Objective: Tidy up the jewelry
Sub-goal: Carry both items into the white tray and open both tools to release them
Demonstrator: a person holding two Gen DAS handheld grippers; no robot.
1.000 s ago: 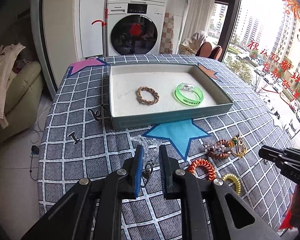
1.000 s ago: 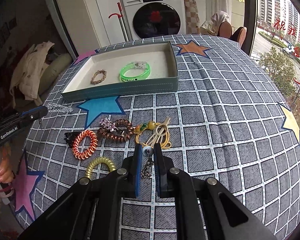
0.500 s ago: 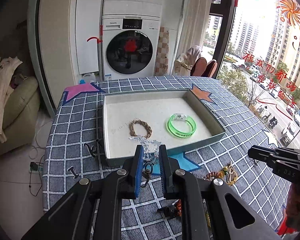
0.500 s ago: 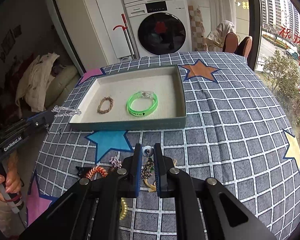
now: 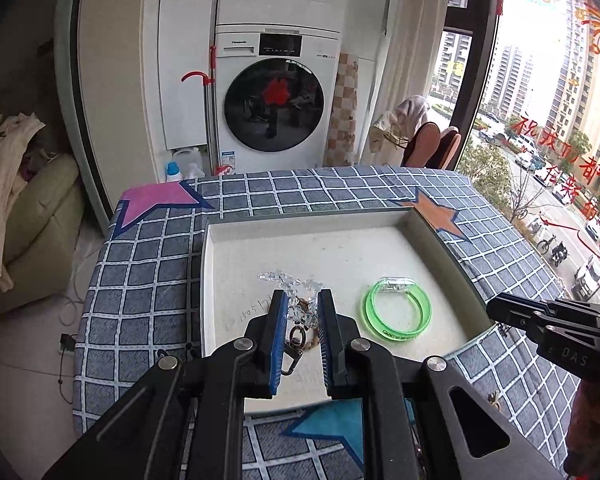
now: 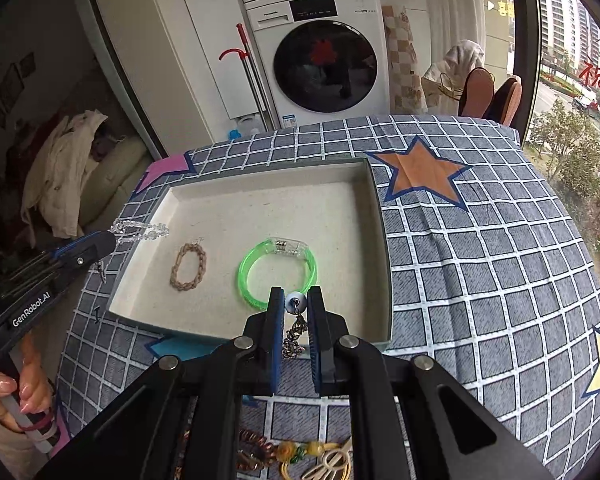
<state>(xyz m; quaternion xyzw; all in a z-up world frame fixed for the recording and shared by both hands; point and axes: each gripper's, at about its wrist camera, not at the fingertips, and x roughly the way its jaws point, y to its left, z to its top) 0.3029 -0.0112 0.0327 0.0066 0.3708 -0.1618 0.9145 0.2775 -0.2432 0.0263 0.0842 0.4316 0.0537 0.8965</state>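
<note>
Both grippers now carried from the loose pile at the desk's near edge to over the tray (image 5: pixel 204 280). Left gripper (image 5: pixel 302 316): jaws clamped on a clear bead chain (image 5: pixel 290 282), hanging above the tray floor near the tan bracelet (image 6: pixel 188 266). Right gripper (image 6: pixel 294 308): jaws pinched tight on a small charm (image 6: pixel 293 301) with a dangling chain, above the tray's near rim just beside the green bangle (image 6: pixel 276 272). Transport apparently done; release into the tray likely next. More pieces left on the desk (image 6: pixel 480 280) below.
</note>
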